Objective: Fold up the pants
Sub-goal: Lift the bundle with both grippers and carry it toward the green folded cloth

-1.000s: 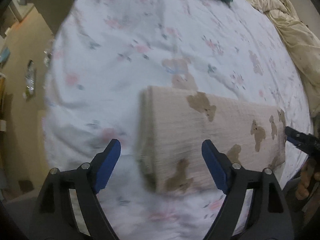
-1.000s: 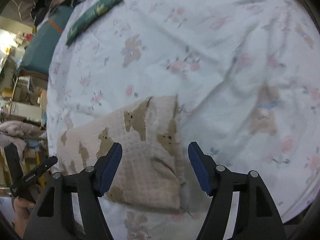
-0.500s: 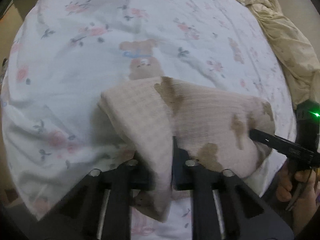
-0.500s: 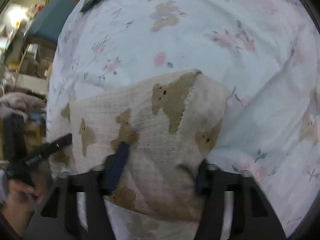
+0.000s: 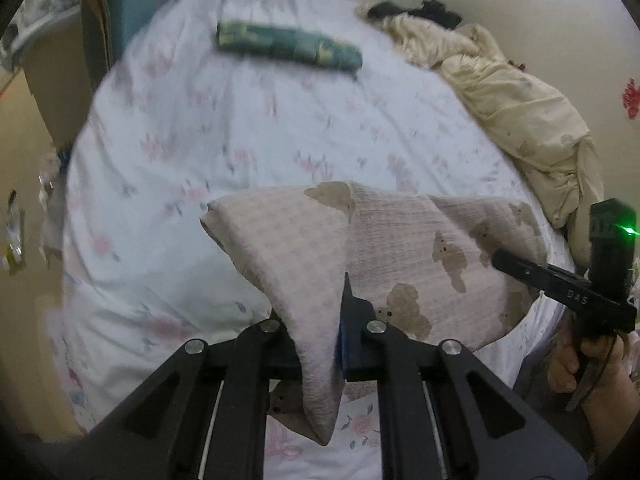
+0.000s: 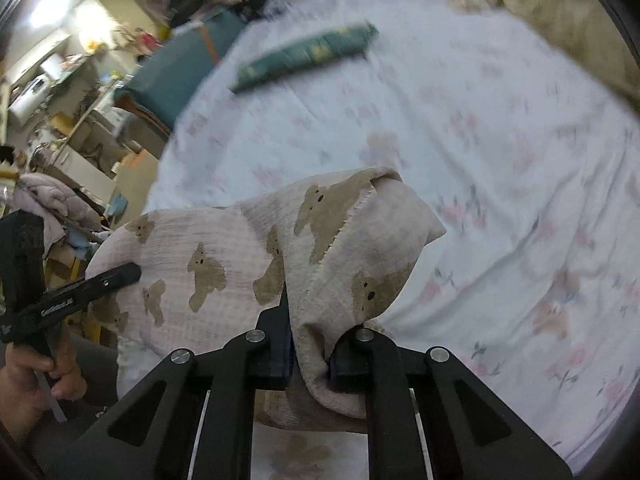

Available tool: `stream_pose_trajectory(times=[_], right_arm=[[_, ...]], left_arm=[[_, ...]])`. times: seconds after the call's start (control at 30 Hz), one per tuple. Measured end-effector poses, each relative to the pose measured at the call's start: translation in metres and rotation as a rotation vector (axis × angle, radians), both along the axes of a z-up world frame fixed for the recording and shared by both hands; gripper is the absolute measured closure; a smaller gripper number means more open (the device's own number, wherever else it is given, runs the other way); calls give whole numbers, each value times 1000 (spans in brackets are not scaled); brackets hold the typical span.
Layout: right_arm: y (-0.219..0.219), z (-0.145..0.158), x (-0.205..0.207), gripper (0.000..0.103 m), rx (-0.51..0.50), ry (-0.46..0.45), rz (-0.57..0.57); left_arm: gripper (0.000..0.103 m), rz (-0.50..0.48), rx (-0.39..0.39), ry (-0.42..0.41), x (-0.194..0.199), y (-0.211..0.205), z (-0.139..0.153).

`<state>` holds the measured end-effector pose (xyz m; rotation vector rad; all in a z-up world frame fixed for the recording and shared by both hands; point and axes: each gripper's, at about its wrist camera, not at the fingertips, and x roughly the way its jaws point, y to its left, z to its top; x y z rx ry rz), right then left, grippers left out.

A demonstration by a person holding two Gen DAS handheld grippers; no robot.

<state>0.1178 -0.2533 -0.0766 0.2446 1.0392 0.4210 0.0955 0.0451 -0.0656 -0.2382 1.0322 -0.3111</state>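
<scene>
The pants point(image 5: 400, 248) are beige with brown bear prints, folded into a long band and lifted off the white floral bedsheet point(image 5: 224, 128). My left gripper point(image 5: 320, 344) is shut on their left end, which hangs over the jaws. My right gripper point(image 6: 312, 348) is shut on the right end of the pants point(image 6: 224, 256). The cloth sags between the two grippers. The right gripper's body shows in the left wrist view point(image 5: 568, 292), and the left gripper's body in the right wrist view point(image 6: 64, 300).
A rolled dark green cloth point(image 5: 288, 46) lies at the far side of the bed. A cream blanket point(image 5: 508, 92) is heaped along the right edge by the wall. Cluttered furniture point(image 6: 60, 92) stands beyond the bed's left side.
Both grippers went from open around the ends of the flat pants to shut on them. They have lifted the pants off the sheet and the views have tilted up toward the far bed.
</scene>
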Motion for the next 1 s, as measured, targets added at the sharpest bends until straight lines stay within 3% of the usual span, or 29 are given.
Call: stream_pose_trajectory(times=[0.2, 0.3, 0.47, 0.6, 0.73, 0.9, 1.0], right_arm=[[3, 43, -6, 91, 42, -148, -10], [-1, 59, 12, 91, 99, -172, -14], [3, 82, 55, 91, 110, -211, -6], [6, 91, 99, 91, 97, -232, 4], [12, 68, 150, 91, 70, -200, 13], [17, 45, 229, 91, 58, -193, 7], [30, 41, 290, 91, 28, -208, 29]], left_arm=[[94, 27, -28, -144, -2, 6, 58], [94, 8, -18, -212, 18, 7, 90], [94, 2, 6, -253, 63, 9, 110], [94, 12, 8, -236, 115, 12, 105], [94, 53, -13, -159, 171, 15, 72], [94, 55, 25, -201, 236, 14, 53], [94, 75, 39, -218, 300, 22, 44]])
